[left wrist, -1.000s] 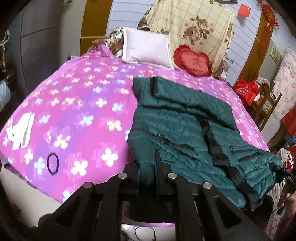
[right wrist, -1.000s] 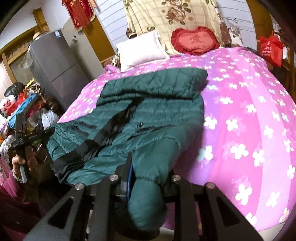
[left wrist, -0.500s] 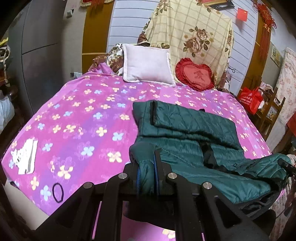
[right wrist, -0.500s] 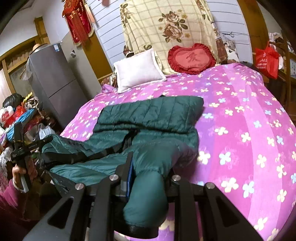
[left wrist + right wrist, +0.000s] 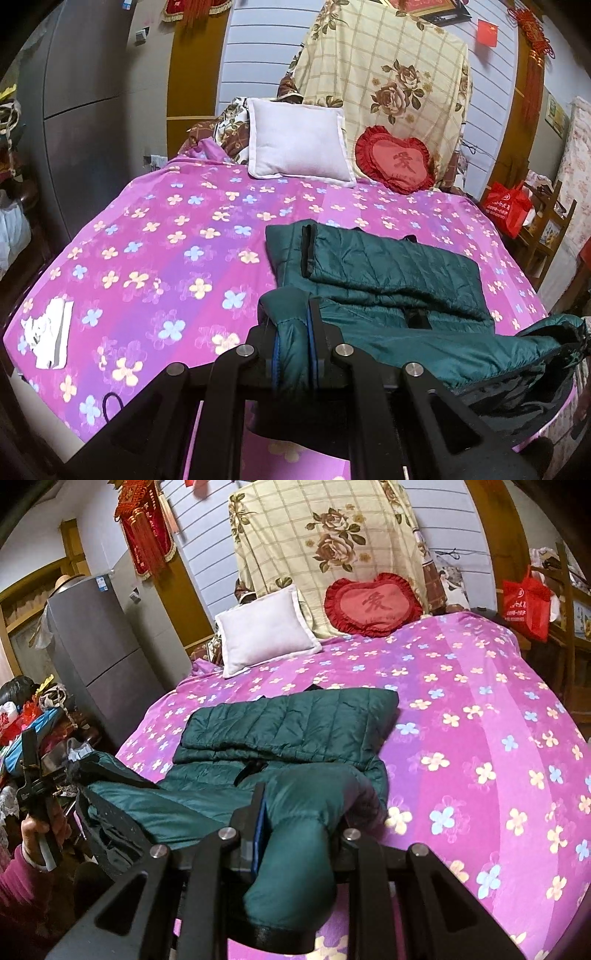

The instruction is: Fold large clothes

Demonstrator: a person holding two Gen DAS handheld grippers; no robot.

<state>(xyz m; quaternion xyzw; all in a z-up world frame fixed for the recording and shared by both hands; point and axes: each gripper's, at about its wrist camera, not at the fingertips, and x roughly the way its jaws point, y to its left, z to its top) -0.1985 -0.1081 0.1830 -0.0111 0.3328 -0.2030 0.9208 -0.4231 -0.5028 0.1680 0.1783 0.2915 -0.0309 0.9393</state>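
A dark green quilted jacket (image 5: 391,273) lies on the pink flowered bed (image 5: 177,236), its far part folded flat. My left gripper (image 5: 293,332) is shut on the jacket's near left corner and holds it lifted above the bed. My right gripper (image 5: 295,812) is shut on the jacket's (image 5: 295,723) near right corner, with a thick roll of fabric bulging between the fingers. The near hem hangs raised between both grippers. The other gripper (image 5: 35,775) shows at the left of the right wrist view, held in a hand.
A white pillow (image 5: 299,147) and a red heart cushion (image 5: 399,162) lean at the headboard. A white paper (image 5: 50,339) and a black hair tie (image 5: 112,406) lie on the bed's near left. A grey fridge (image 5: 99,657) and a red bag (image 5: 528,605) flank the bed.
Both grippers have lifted the jacket's near end and carried it forward over the bed. The jacket's near half has risen off the bed and bunched toward the folded far part.
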